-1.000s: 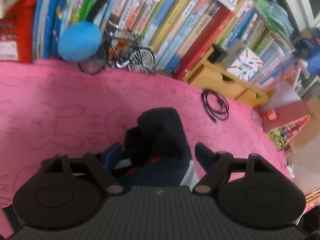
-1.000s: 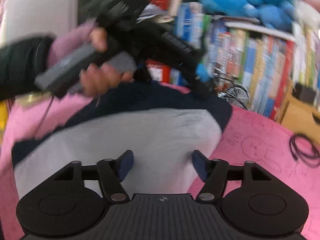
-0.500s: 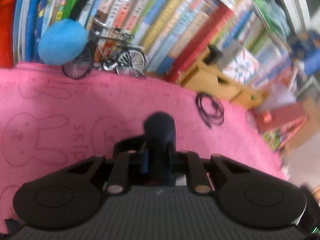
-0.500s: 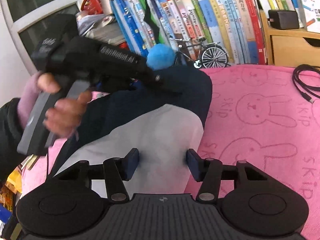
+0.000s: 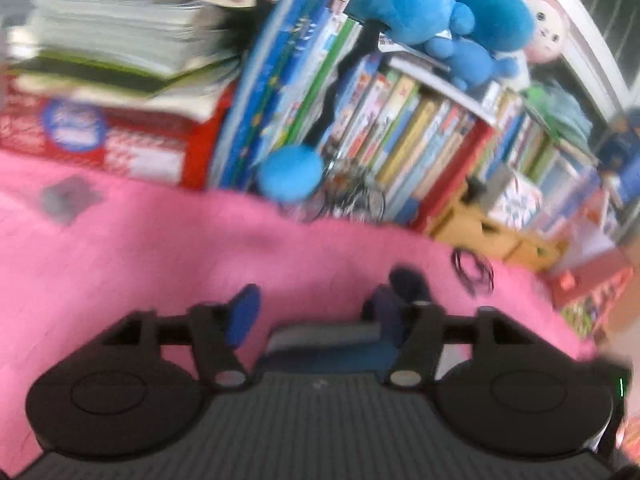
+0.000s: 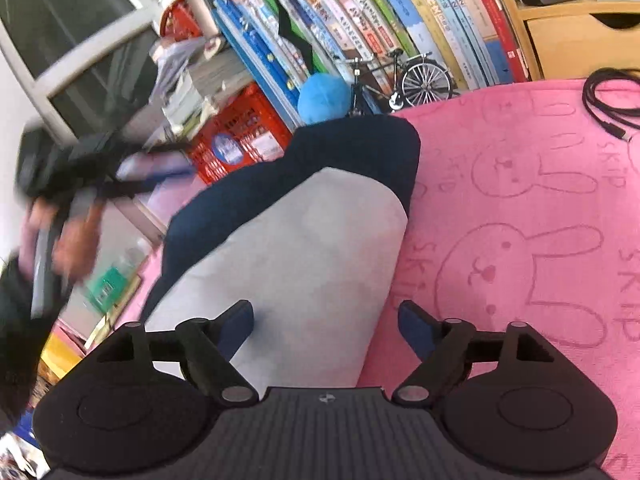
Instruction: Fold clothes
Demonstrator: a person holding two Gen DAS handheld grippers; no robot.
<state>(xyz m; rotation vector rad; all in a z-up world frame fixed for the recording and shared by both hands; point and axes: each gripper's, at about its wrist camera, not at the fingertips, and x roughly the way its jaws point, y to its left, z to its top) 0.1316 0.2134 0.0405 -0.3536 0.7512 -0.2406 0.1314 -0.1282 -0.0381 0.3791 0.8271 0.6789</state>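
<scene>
A folded navy and grey garment (image 6: 288, 240) lies on a pink bunny-print blanket (image 6: 520, 220) covering the desk, reaching from the near edge toward the far edge, where a blue ball (image 6: 323, 97) and a small model bicycle (image 6: 404, 76) stand in front of a row of books (image 6: 400, 20). The right tool (image 6: 326, 324) hovers over the garment's grey near end, its blue-padded fingers spread wide and holding nothing. The left tool (image 5: 316, 312), lifted off to the left in a person's hand (image 6: 68, 236), also has its fingers spread apart; its view is blurred, and a dark bit of cloth seems to sit beside one finger, not gripped. A black cable (image 6: 612, 100) lies coiled near the desk's far right corner
</scene>
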